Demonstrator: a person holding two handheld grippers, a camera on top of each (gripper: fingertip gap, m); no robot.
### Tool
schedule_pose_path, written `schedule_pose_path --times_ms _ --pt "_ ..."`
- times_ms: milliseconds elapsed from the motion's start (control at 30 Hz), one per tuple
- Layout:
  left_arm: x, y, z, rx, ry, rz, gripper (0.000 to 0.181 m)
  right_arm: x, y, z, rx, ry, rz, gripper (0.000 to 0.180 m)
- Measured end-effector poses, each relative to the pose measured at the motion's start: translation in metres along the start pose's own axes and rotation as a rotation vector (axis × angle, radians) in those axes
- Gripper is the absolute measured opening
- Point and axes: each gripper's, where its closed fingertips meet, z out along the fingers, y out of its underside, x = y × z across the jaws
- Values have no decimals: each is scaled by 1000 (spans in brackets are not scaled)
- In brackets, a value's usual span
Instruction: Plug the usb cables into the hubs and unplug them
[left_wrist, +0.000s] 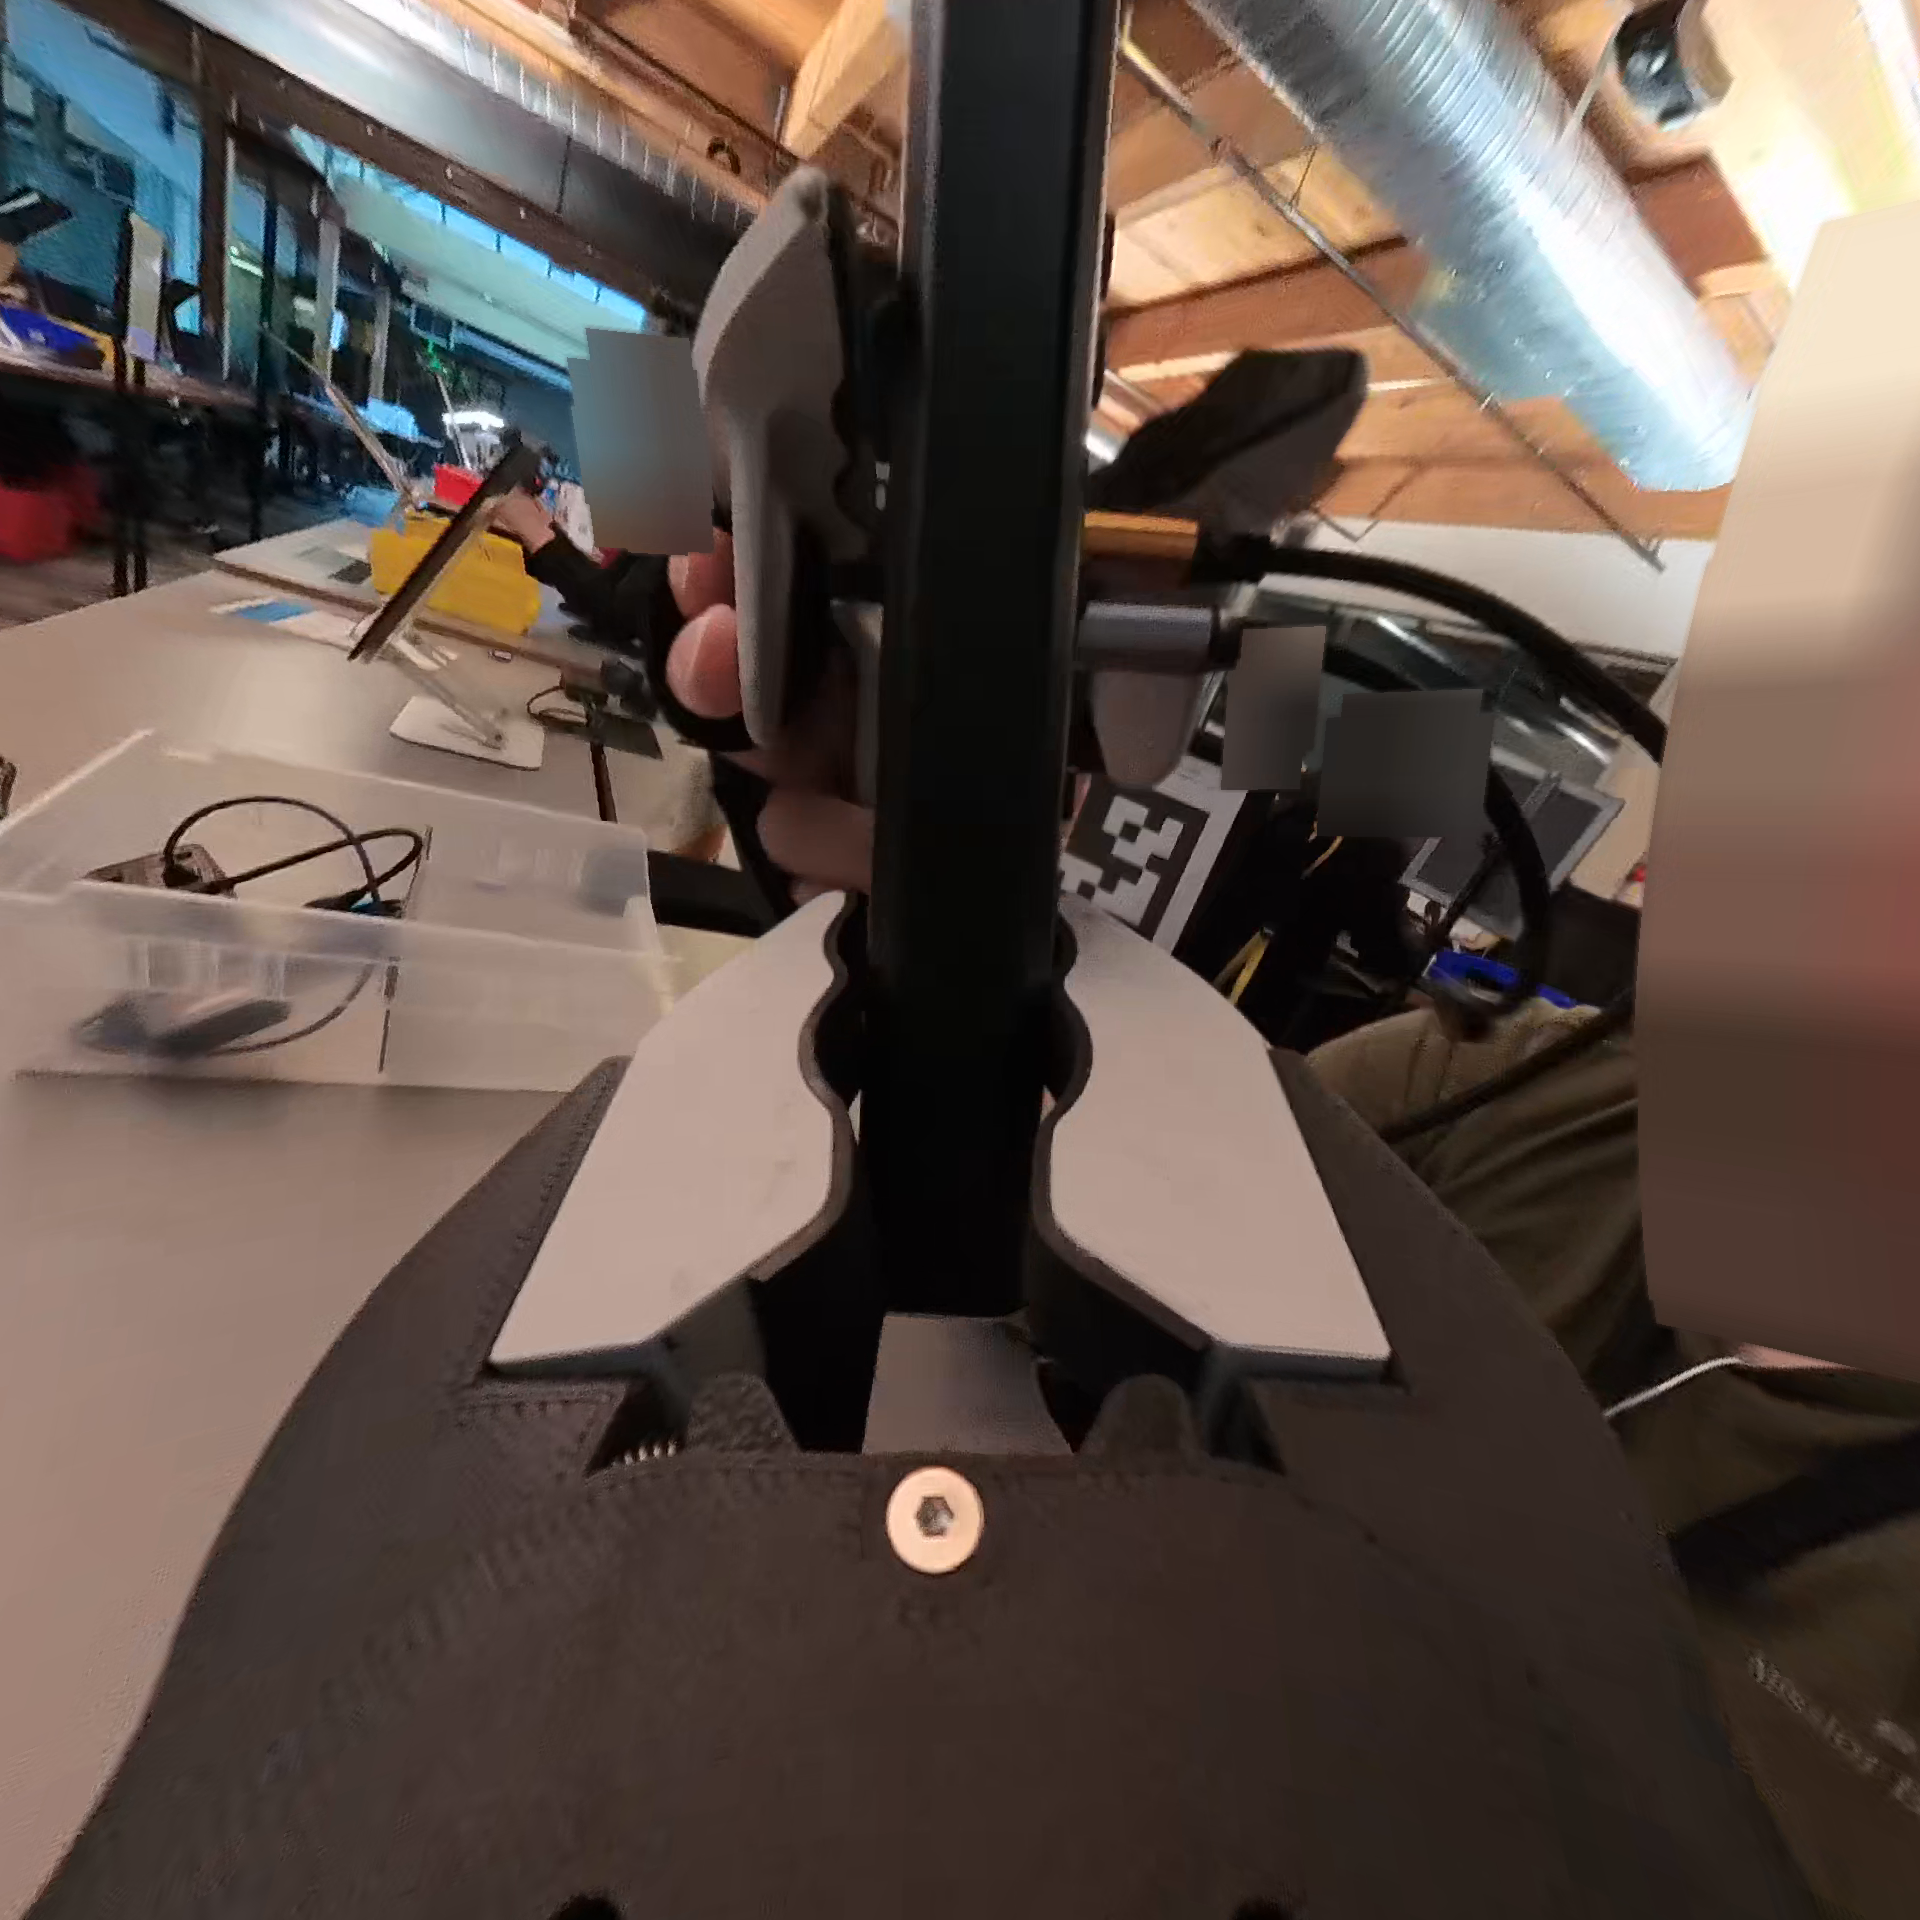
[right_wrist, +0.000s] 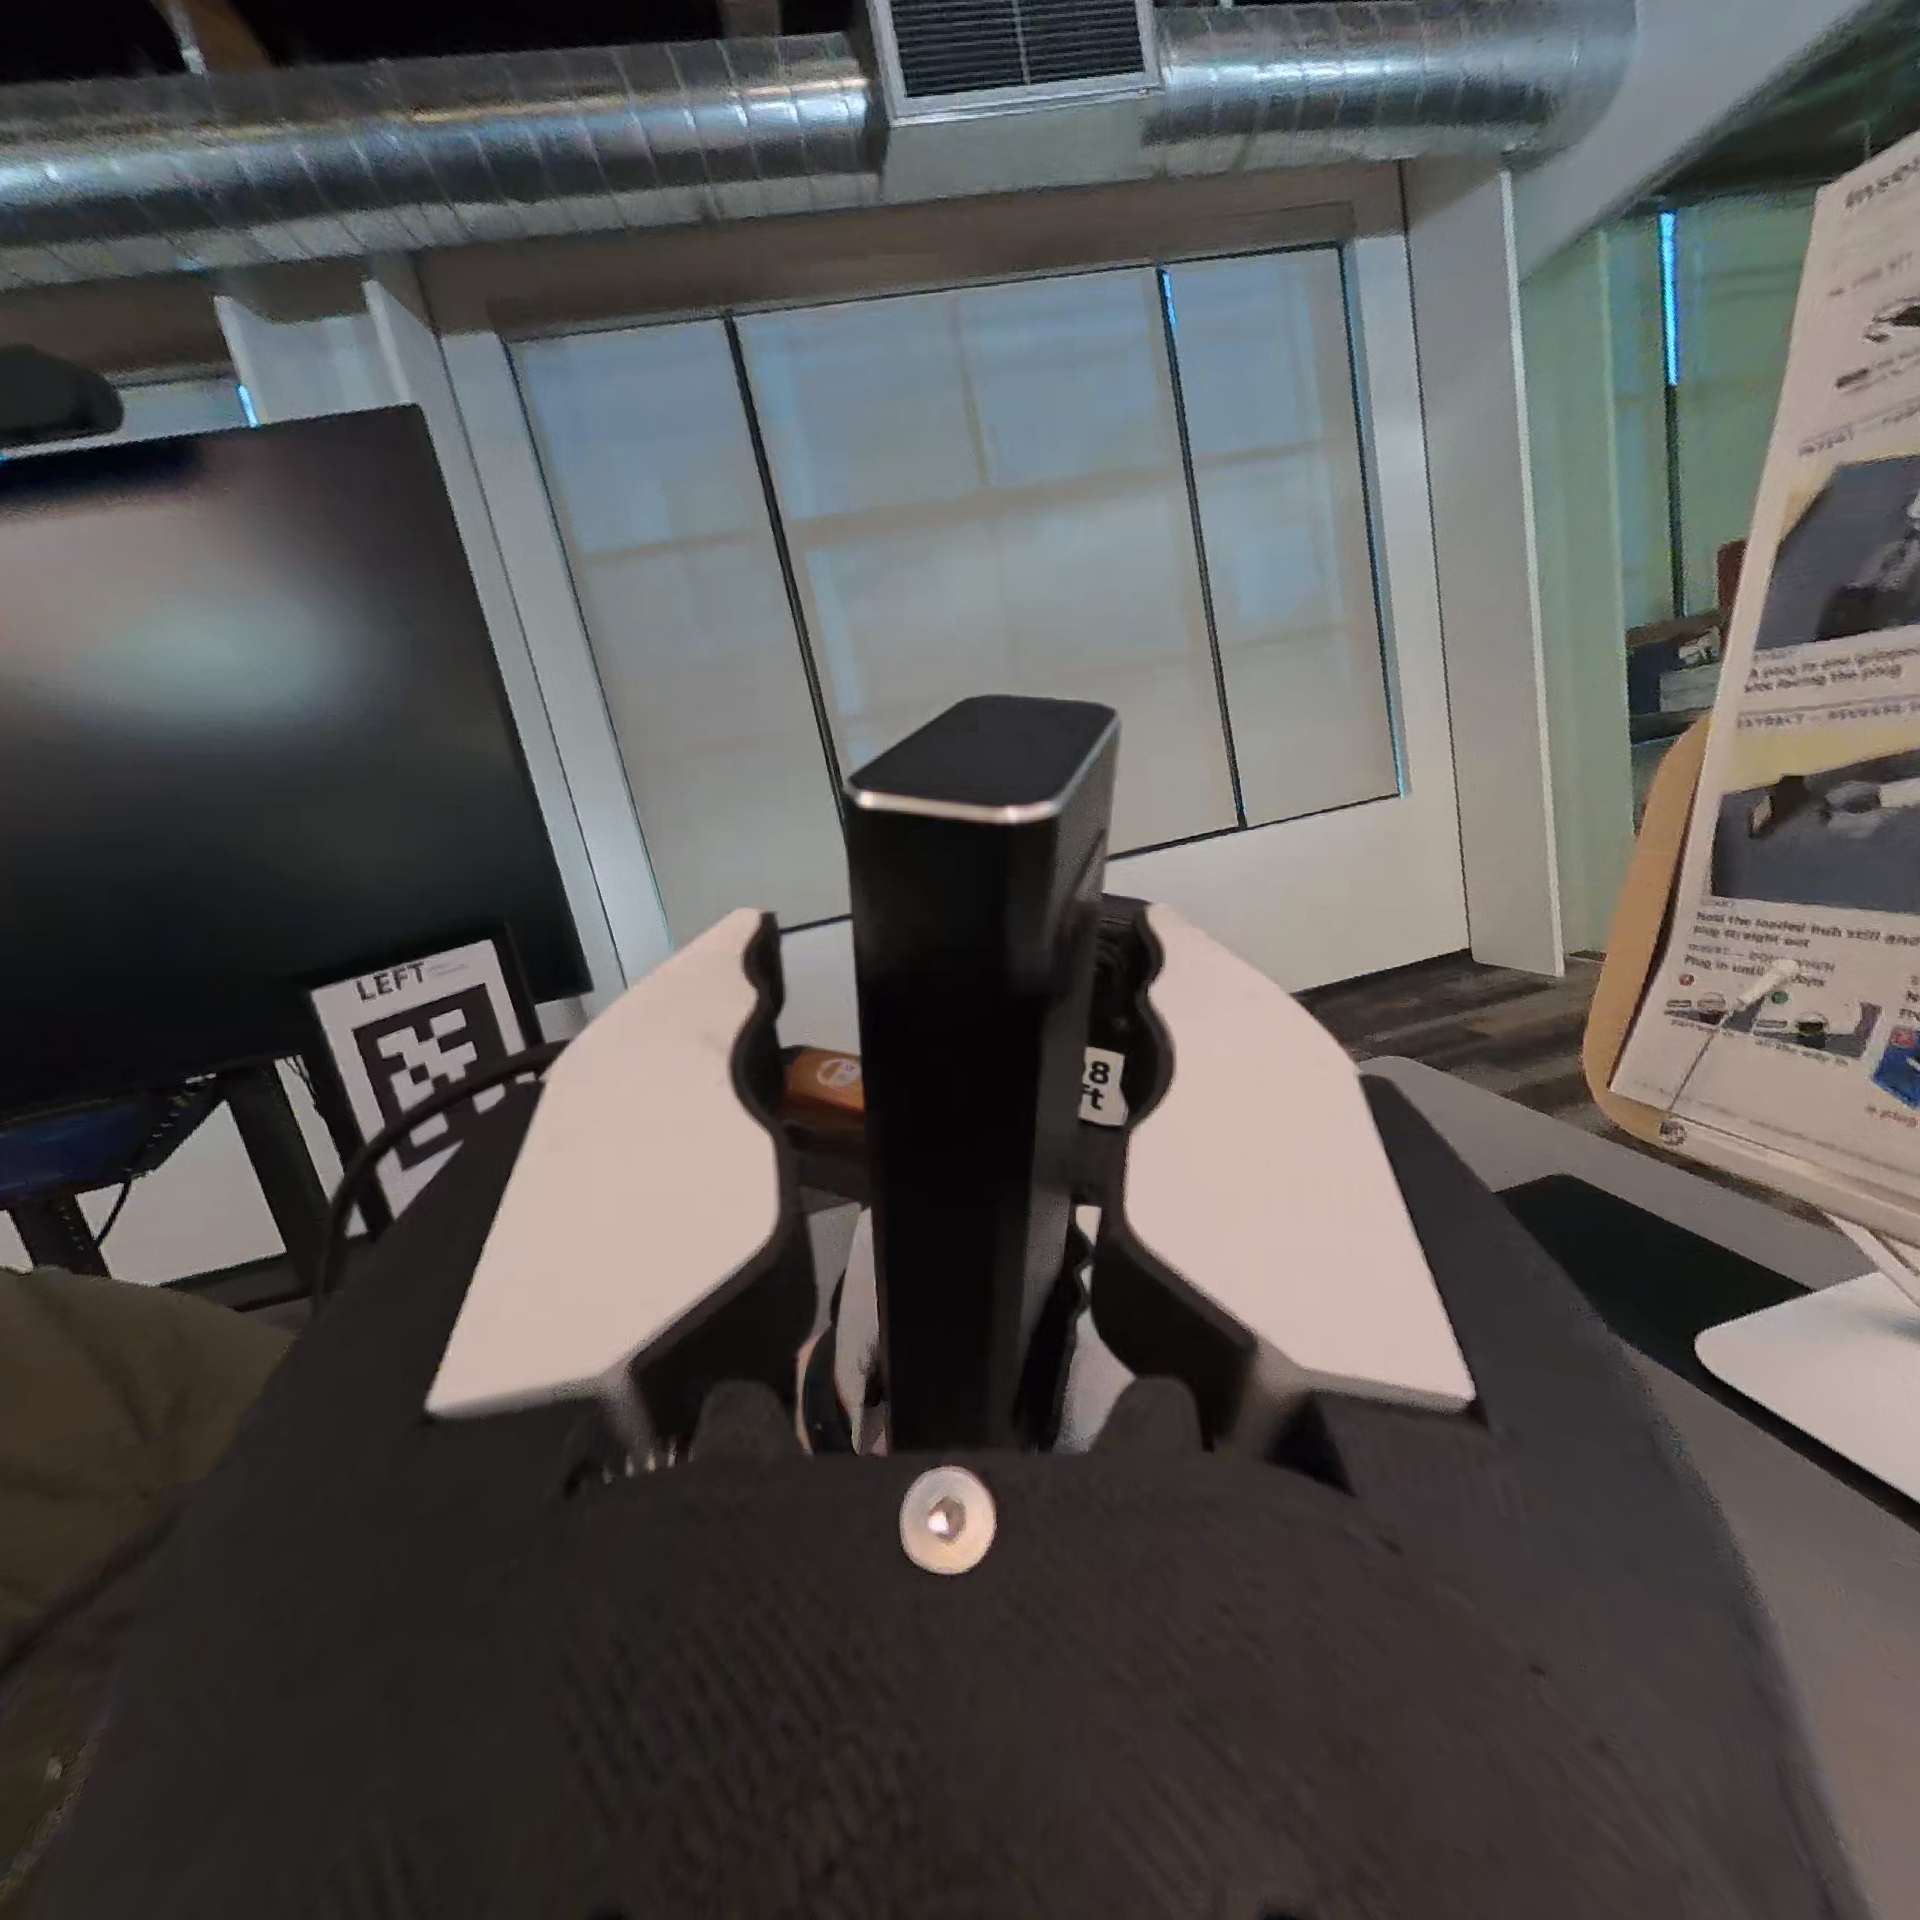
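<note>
A long black usb hub (left_wrist: 987, 623) stands upright between the fingers of my left gripper (left_wrist: 951, 935), which is shut on it. My right gripper crosses the same hub higher up; one grey finger (left_wrist: 764, 468) shows left of it, held by a gloved hand (left_wrist: 707, 665). A gold plug (left_wrist: 1132, 535) and a grey plug (left_wrist: 1153, 634) with black cables sit in the hub's right side. In the right wrist view the hub (right_wrist: 956, 1039) rises between the fingers of my right gripper (right_wrist: 956, 935), with an orange-brown plug (right_wrist: 821, 1075) to its left and a white-labelled cable (right_wrist: 1101, 1081) to its right.
A clear plastic bin (left_wrist: 312, 935) with cables and hubs sits on the grey table (left_wrist: 156, 1247). A yellow case (left_wrist: 447, 571) lies farther back. An instruction sheet on a stand (right_wrist: 1787, 727) is at the right, a black monitor (right_wrist: 239, 727) at the left. Spacing between my two grippers at the tips: around 9 cm.
</note>
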Motion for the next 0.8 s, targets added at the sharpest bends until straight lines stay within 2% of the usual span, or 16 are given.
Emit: schedule_pose_path --times_ms 100,300,400,500,600,667,733,800 --pt "4 -5 3 47 34 -24 30 -2 5 1 -31 7 -62 82" --pt "8 -16 4 170 122 -113 30 0 -2 -6 -10 -5 6 82" --pt "0 -27 -7 244 56 -90 30 12 -3 -15 -22 47 -11 81" --pt "-8 -40 -19 320 -56 -26 30 30 17 -15 -154 176 -123 79" --pt "-11 -44 -23 329 -136 52 30 34 28 -4 -185 213 -139 66" --pt "-14 -39 -19 285 -193 101 30 29 35 6 -182 170 -100 58" --pt "-15 -34 -14 249 -209 130 30 28 44 11 -206 150 -76 35" --pt "-14 -35 -12 255 -206 128 30 23 41 11 -183 79 -2 30"
